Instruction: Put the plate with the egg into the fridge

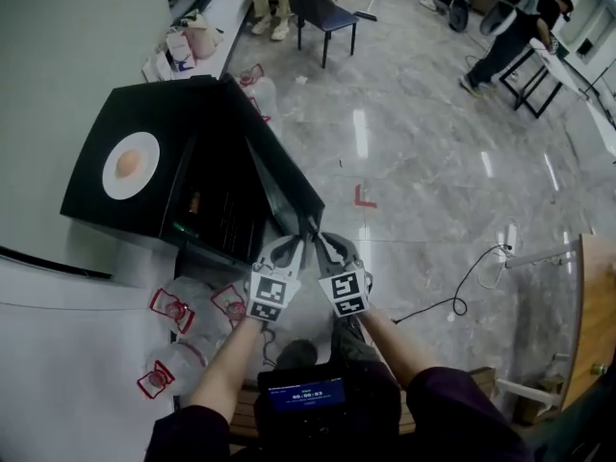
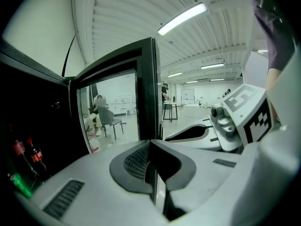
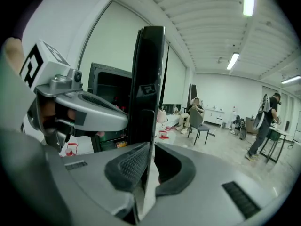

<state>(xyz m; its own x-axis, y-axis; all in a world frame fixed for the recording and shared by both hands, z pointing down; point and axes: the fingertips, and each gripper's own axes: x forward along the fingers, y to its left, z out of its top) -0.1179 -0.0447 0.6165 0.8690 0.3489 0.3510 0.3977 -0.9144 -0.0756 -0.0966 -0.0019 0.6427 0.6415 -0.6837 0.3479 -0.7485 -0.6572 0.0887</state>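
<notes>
The fridge door (image 1: 284, 176) is swung open with its edge clenched in both the left tool (image 2: 153, 160) and the right tool (image 3: 146, 166), while the plate (image 1: 144, 176) with the egg (image 1: 127, 165) is seen untouched mid-top of the fridge (image 1: 188, 118), not yet put inside.

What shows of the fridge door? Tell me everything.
The door is a glossy black frame around a clear pane; in the left gripper view the room shows through it. It stands upright, swung wide open from the black fridge, with its free edge towards the person. The left gripper and the right gripper are both shut on that edge, side by side, with pads on its two faces. Nothing else can be seen touching it.
</notes>
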